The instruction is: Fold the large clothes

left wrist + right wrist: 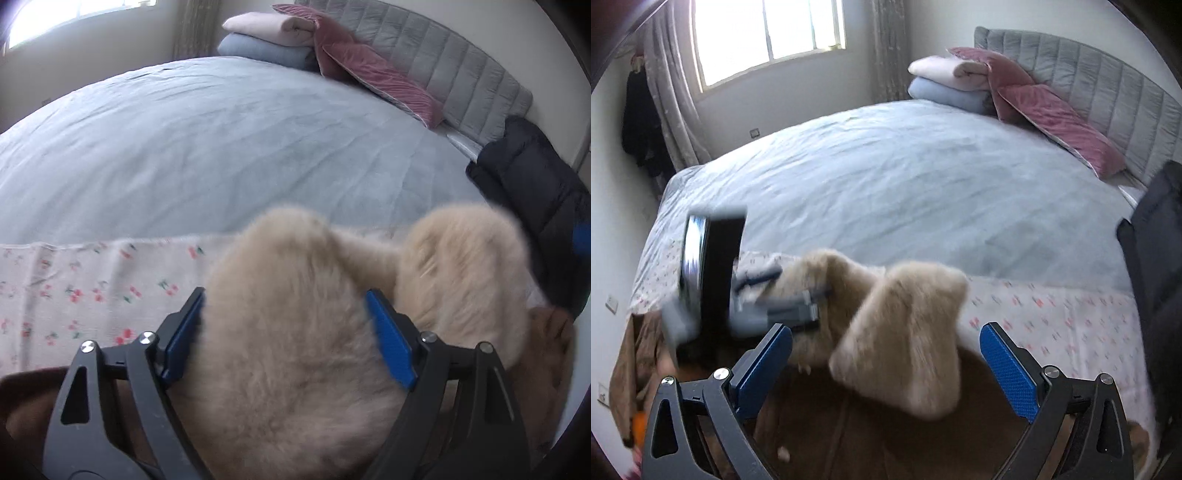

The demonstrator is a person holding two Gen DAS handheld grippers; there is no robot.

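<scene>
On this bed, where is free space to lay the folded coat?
Free: the wide blue bedspread, between the floral sheet and the pink pillows. Crowded: the near edge, with the furry coat, and the headboard corner, with the folded blankets.

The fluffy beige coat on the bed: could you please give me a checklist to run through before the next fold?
1. Fluffy beige coat between the left hand-held gripper fingers: ok, fur fills the gap.
2. Left pads pressing on the fur: cannot tell.
3. Right hand-held gripper ready to grasp: ok, open, a fur flap between its pads but clear of both.
4. Room to lay the coat on the blue bedspread: ok, bare fabric beyond it.
5. Coat clear of the dark puffer jacket: cannot tell, they look close.
6. Sharp view of the coat: not ok, blurred.
</scene>
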